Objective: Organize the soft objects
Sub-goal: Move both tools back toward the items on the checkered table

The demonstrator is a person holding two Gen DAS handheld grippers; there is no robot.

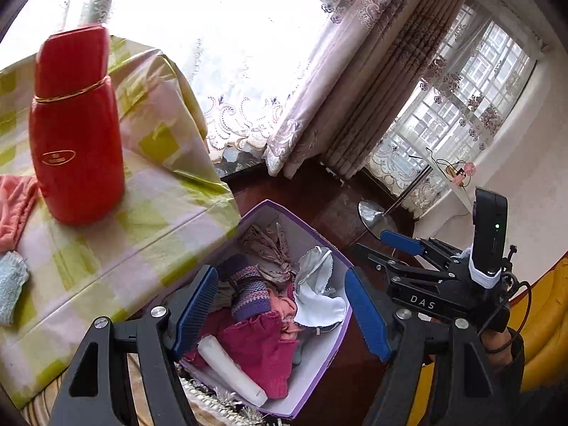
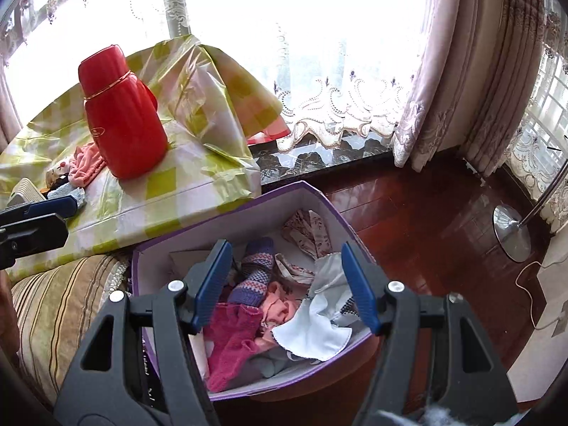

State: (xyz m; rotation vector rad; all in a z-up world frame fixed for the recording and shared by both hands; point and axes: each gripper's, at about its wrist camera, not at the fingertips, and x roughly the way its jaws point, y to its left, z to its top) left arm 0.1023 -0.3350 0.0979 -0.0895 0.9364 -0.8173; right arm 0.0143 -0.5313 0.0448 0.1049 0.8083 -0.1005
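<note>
A purple storage box (image 1: 321, 378) (image 2: 301, 190) stands on the floor beside the table and holds several soft items: a magenta knit (image 1: 264, 348) (image 2: 234, 340), a striped purple sock (image 1: 250, 293) (image 2: 254, 277), a white cloth (image 1: 319, 301) (image 2: 312, 330) and a beige patterned cloth (image 1: 269, 245) (image 2: 309, 232). My left gripper (image 1: 284, 312) is open and empty above the box. My right gripper (image 2: 287, 284) is open and empty above the box; it also shows in the left wrist view (image 1: 380, 259). A pink cloth (image 1: 16, 206) (image 2: 87, 165) and a light blue cloth (image 1: 10, 289) (image 2: 67, 191) lie on the table.
A red thermos (image 1: 76, 127) (image 2: 122, 113) stands on the green-checked tablecloth (image 1: 142, 234) (image 2: 198, 177). A striped cushion (image 2: 60, 312) lies left of the box. A lamp base (image 1: 372, 216) (image 2: 513, 232) stands on the dark wooden floor (image 2: 426, 220). Curtains hang behind.
</note>
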